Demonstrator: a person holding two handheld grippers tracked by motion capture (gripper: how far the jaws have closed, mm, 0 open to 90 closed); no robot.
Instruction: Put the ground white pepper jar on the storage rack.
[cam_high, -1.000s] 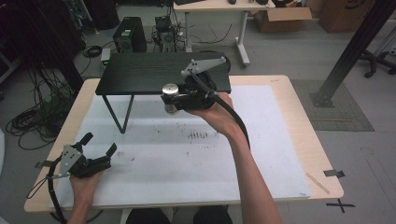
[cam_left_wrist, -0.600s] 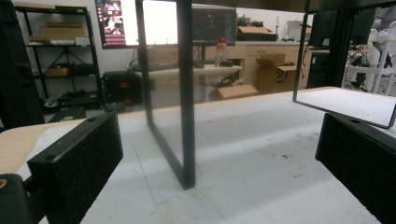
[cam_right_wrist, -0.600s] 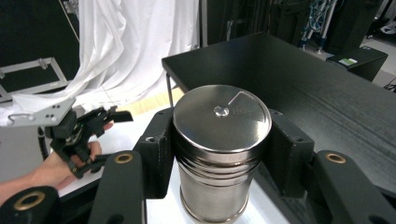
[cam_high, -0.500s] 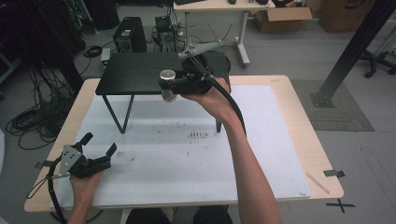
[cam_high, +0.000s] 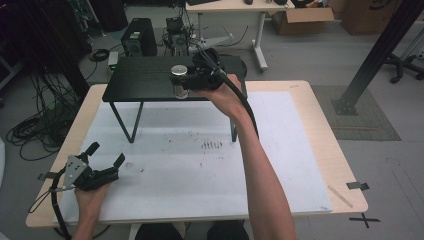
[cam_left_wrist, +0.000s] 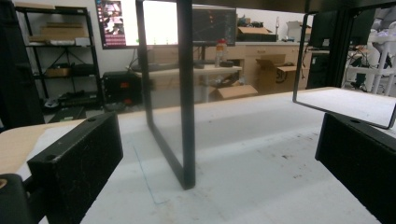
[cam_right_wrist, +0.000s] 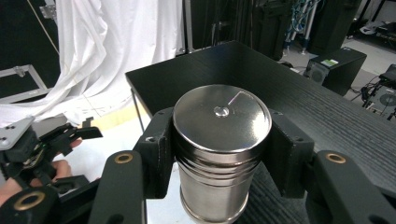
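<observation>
Right gripper (cam_high: 186, 80) clamped on a steel canister (cam_high: 179, 82), pads on either side of its body just below the lid; canister upright, carried at the front edge of the black shelf (cam_high: 150, 80) that stands on the white-covered surface (cam_high: 280, 165); seen along the right gripper's own jaws, canister (cam_right_wrist: 219, 154) bottom overhanging the shelf edge (cam_right_wrist: 299, 102), not visibly seated on anything.

Left gripper (cam_high: 102, 162) low at the near left corner of the surface, jaws spread wide, nothing between them; idle, pointing toward the shelf leg (cam_left_wrist: 184, 93).

Step in hand, by judgement: transport of the canister onto the shelf top; grasp done, placement not yet done.

Next move likely calls for: carrying a little farther in over the shelf so the whole base clears the edge; keeping the canister level; lowering until the base sits flat; only then easing the jaws apart and backing straight off without nudging the body. Risk: release too near the edge, tip onto the surface below.
</observation>
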